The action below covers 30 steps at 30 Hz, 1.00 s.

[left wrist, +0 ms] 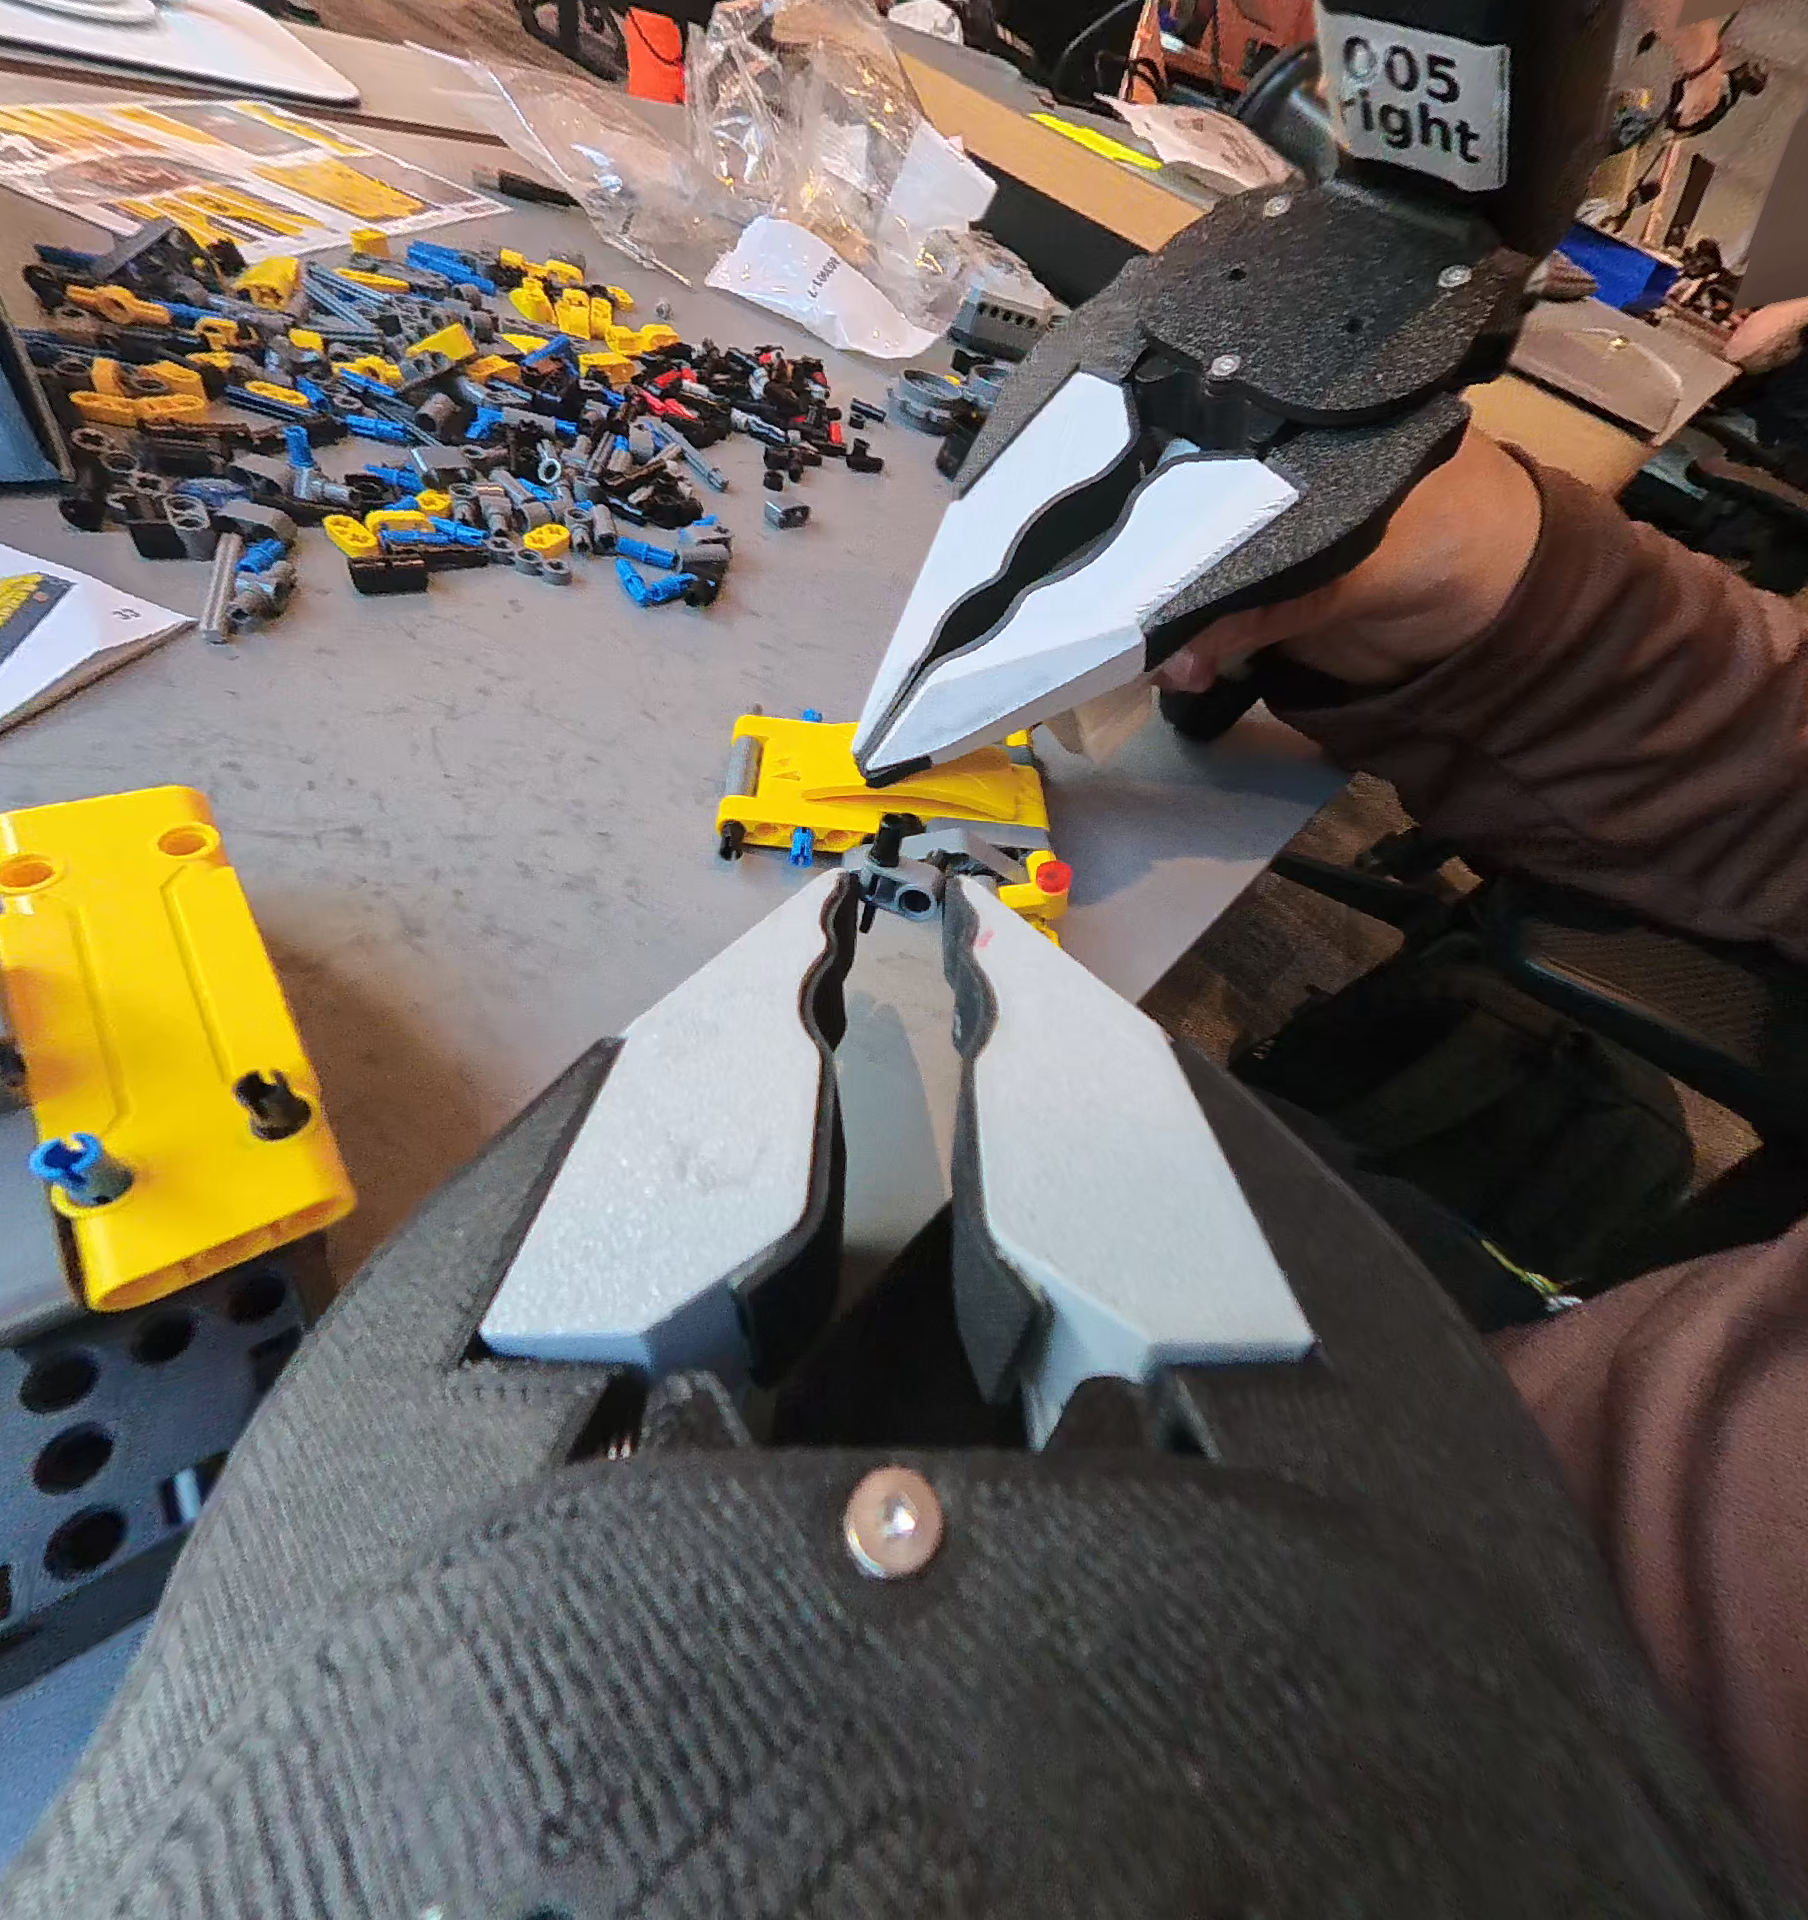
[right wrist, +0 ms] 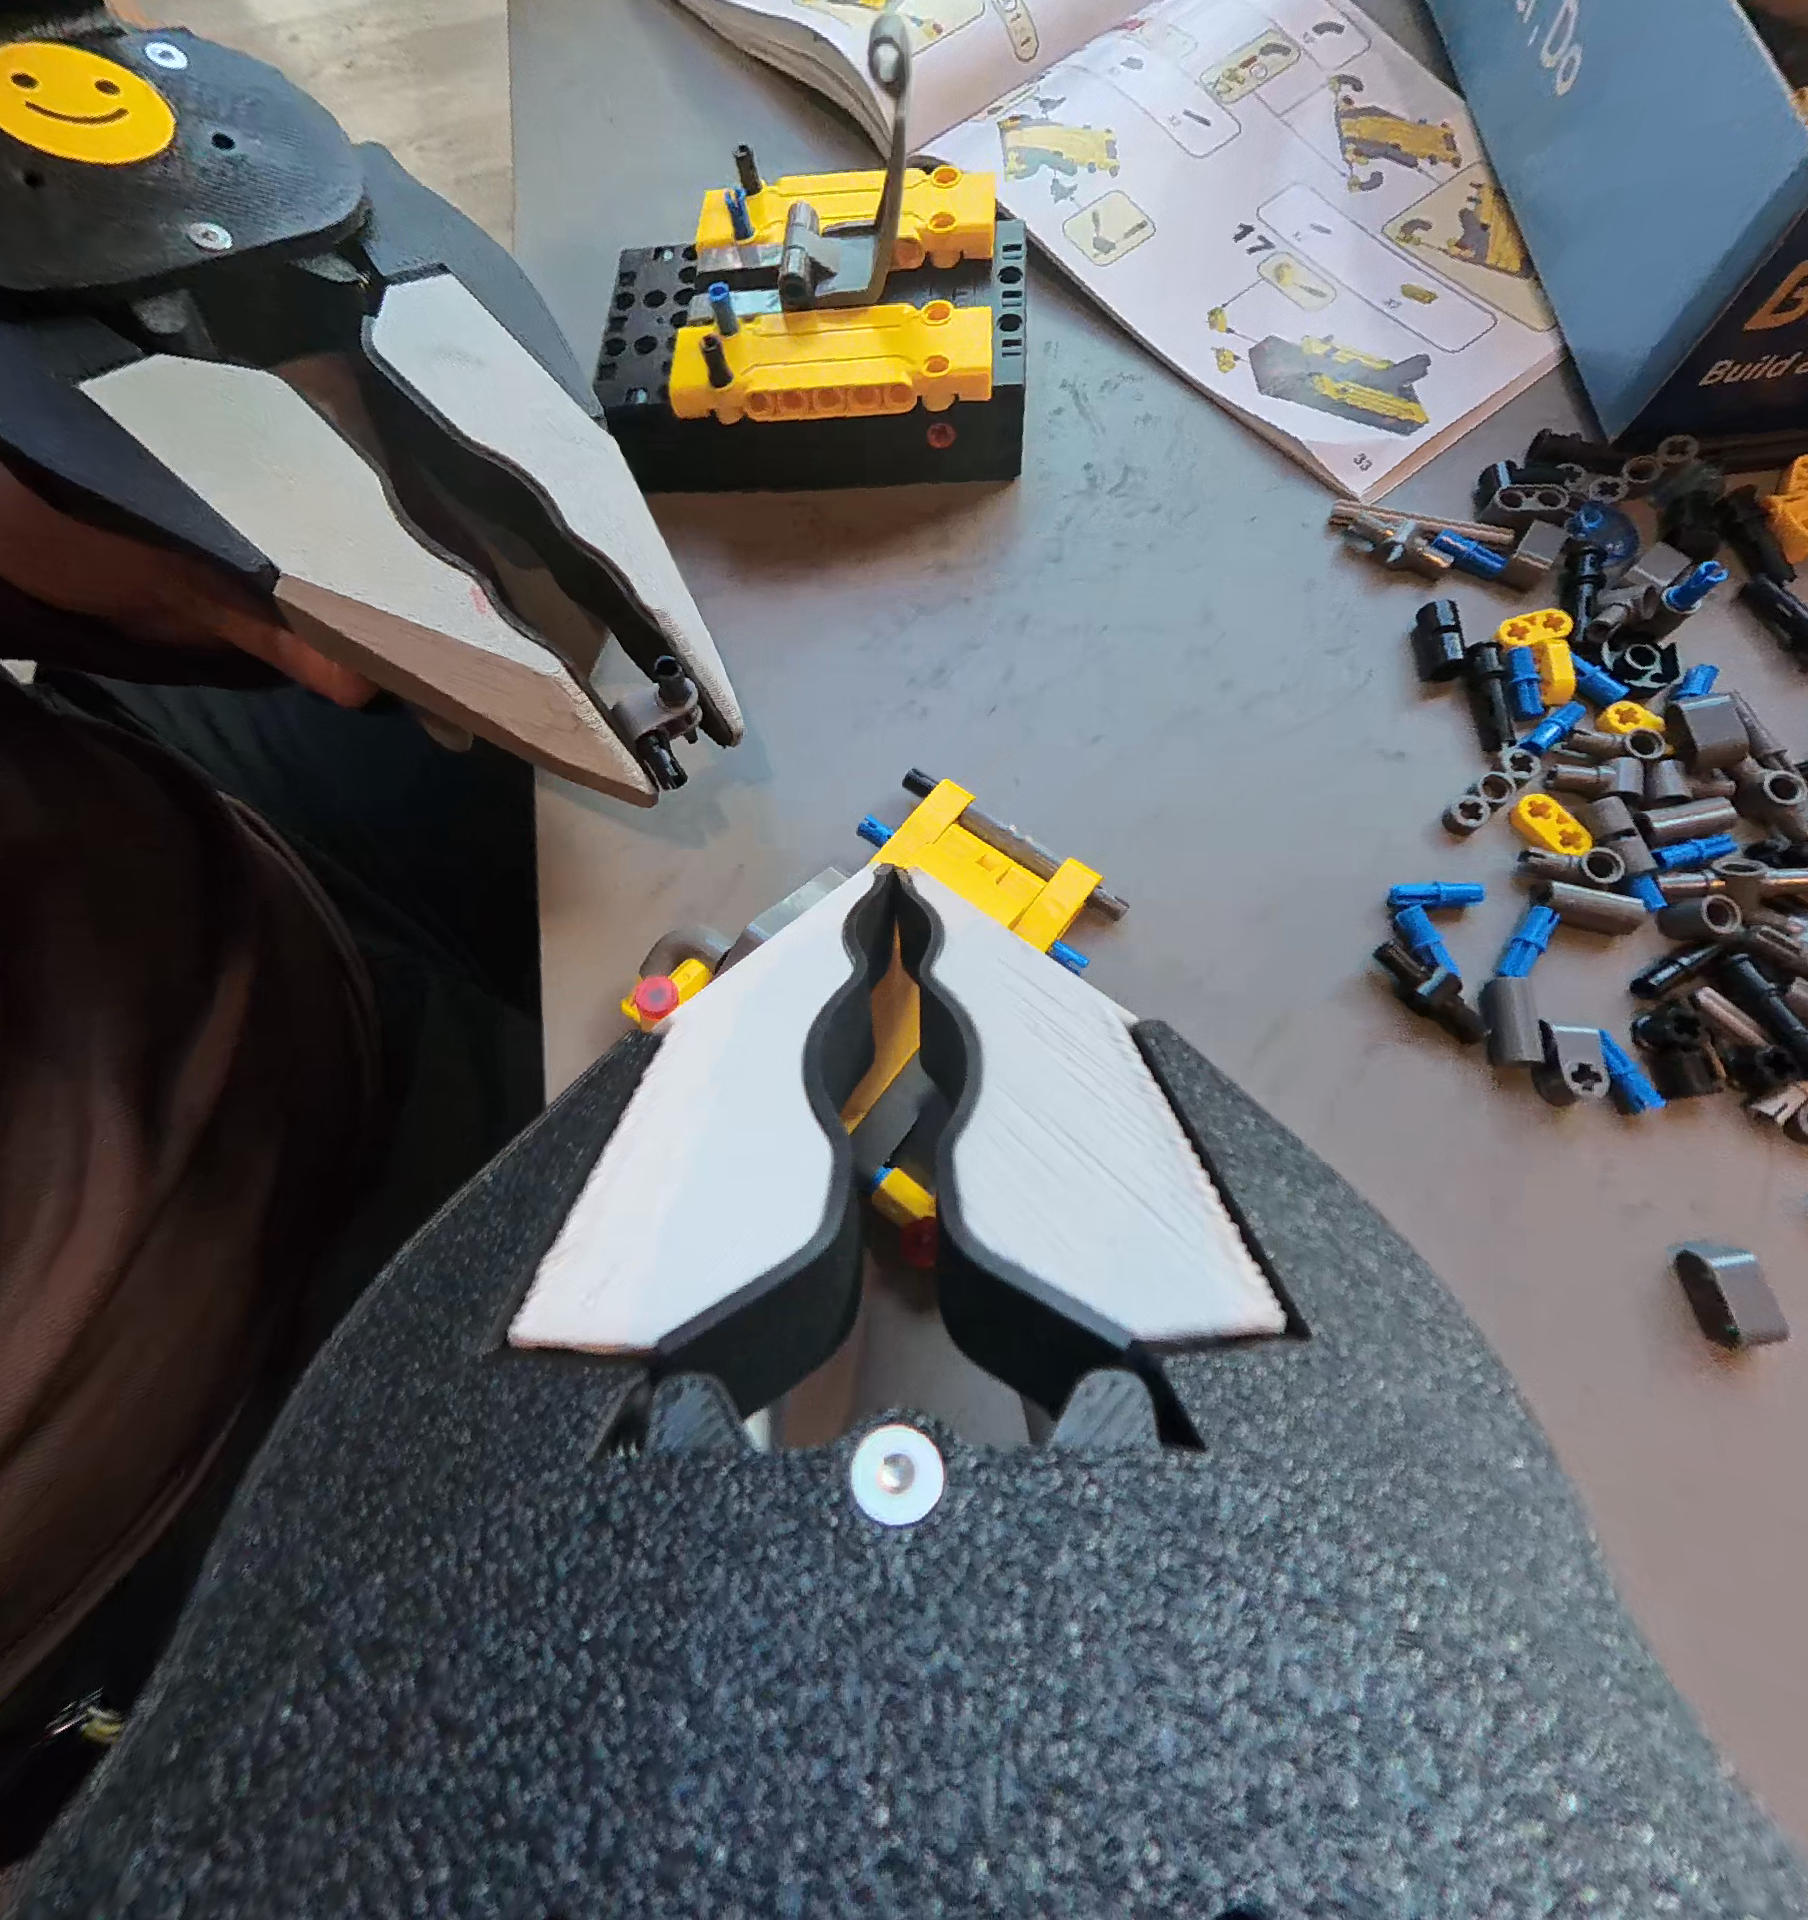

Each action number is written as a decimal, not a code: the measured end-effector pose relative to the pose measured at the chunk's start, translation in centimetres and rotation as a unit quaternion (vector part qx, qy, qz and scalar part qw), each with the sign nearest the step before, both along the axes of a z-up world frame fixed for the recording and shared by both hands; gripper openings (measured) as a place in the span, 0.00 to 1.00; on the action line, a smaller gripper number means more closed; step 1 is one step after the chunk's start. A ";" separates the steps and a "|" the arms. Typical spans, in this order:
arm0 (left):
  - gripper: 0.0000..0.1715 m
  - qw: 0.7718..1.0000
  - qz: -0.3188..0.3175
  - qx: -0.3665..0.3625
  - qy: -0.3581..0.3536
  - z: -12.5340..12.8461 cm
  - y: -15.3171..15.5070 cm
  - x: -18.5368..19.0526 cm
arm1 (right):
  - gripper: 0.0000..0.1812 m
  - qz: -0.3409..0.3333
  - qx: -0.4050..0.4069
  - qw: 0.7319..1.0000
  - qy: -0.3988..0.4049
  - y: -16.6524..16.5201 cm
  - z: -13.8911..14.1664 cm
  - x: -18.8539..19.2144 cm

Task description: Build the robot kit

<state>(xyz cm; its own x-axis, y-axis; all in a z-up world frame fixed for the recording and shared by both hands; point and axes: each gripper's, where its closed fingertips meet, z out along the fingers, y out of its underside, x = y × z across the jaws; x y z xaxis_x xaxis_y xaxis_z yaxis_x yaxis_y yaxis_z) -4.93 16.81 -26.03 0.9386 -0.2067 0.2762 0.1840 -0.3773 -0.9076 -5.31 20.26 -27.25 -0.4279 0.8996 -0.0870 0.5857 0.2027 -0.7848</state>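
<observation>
Where bricks (left wrist: 412,416) sprawl — grey tabletop (left wrist: 526,748)

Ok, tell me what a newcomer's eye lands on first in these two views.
First, the two grippers meeting at the table's near edge: the left gripper pinches a small grey connector with black pins, while the right gripper presses shut-tipped onto a small yellow assembly. Next, the heap of loose blue, yellow and grey parts farther back, and the black block with yellow panels beside an open instruction booklet.
</observation>
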 end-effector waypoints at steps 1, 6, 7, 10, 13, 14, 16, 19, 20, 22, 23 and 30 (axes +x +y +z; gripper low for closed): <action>0.08 1.000 -0.003 -0.001 0.000 0.0 -0.1 0.3 | 0.00 -0.001 0.007 1.000 -0.001 -0.1 0.0 0.2; 0.08 1.000 -0.006 0.005 0.019 0.3 -0.7 1.4 | 0.00 -0.010 0.055 0.998 0.016 -0.4 0.9 1.0; 0.08 1.000 -0.006 0.004 0.020 0.4 -0.8 1.4 | 0.05 -0.017 0.065 0.997 0.026 -0.3 1.3 1.2; 0.08 1.000 -0.003 0.004 0.027 0.4 -1.3 1.5 | 0.11 -0.033 0.079 0.995 0.046 -0.3 2.7 2.3; 0.08 1.000 -0.003 0.000 0.027 0.3 -2.1 1.5 | 0.12 -0.026 0.079 0.995 0.063 -1.4 3.7 3.9; 0.08 1.000 -0.003 -0.001 0.023 0.2 -2.3 1.5 | 0.14 -0.018 0.087 0.994 0.064 -1.9 3.6 4.4; 0.08 1.000 -0.004 -0.004 0.014 0.0 -2.8 1.6 | 0.18 0.002 0.114 0.992 0.061 -2.5 3.1 5.0; 0.08 1.000 -0.005 -0.008 -0.002 -0.2 -3.2 1.5 | 0.33 0.034 0.140 0.989 0.044 -3.1 2.0 5.2; 0.08 1.000 -0.005 -0.010 -0.012 -0.2 -3.2 1.5 | 0.36 0.044 0.158 0.986 0.041 -3.1 1.7 5.1; 0.08 0.999 -0.005 -0.011 -0.033 -0.1 -3.4 1.5 | 0.39 0.070 0.180 0.981 0.033 -3.2 0.9 5.0; 0.08 0.999 -0.005 -0.012 -0.039 -0.1 -3.5 1.4 | 0.41 0.084 0.182 0.979 0.020 -3.3 0.4 5.1; 0.08 0.999 0.001 -0.010 -0.043 0.1 -4.3 1.2 | 0.47 0.102 0.199 0.974 -0.017 -4.8 -1.1 5.9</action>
